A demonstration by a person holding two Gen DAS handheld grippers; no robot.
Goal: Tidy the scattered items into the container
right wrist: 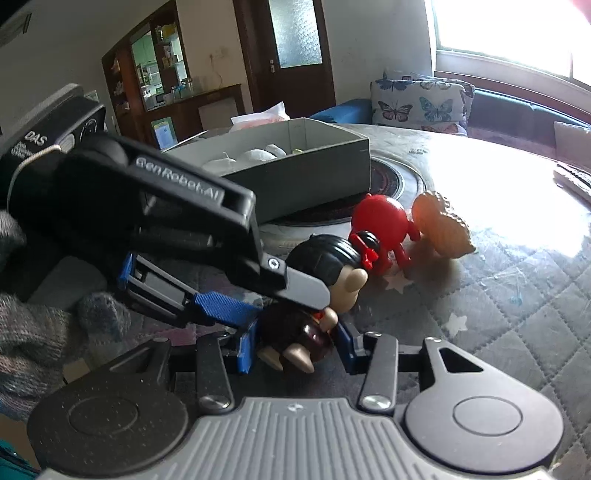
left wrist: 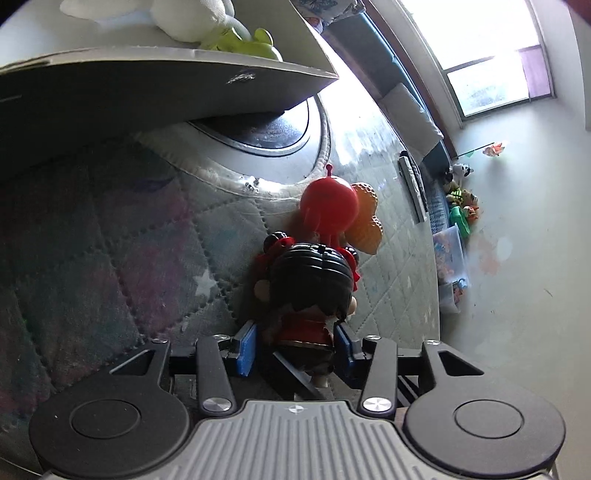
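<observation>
A: Where's your doll (left wrist: pixel 310 273)?

B: It's on its back on the quilted cover (right wrist: pixel 517 295), in front of the grey box (right wrist: pixel 295 173) and not in it. Black hair, dark red dress. The head points toward the box and the feet toward your right camera.

A: And the tongs?

B: You've got both on it. Your right gripper (right wrist: pixel 295 347) is narrow, with both blue pads against the skirt, so it's gripping the doll. Your left gripper (left wrist: pixel 295 343) straddles the torso. One pad (left wrist: pixel 345 347) is at the dress. The other pad stands off with a dark gap showing, so it's slack, not clamped. From the right wrist, your left gripper comes in from the side of the box's near wall and crosses over the doll's chest.

A: Other loose items?

B: There's a round red figure (right wrist: pixel 380 225) between the doll's head and the box, touching the hair bow. An orange ridged heart-shaped toy (right wrist: pixel 439 229) leans just beside it, on the side away from the box.

A: What's in the box?

B: A white plush (left wrist: pixel 192 18) and a lime-green toy (left wrist: pixel 251 44) are already inside. The box sits on a round black plate (right wrist: pixel 388 181) sunk into the table.

A: Anything else?

B: A remote (left wrist: pixel 412 188) lies well beyond the box's far corner by the table edge, and a butterfly cushion (right wrist: pixel 417 103) is behind the box. Your grey knit glove (right wrist: pixel 29 325) is on the left gripper's handle.
</observation>
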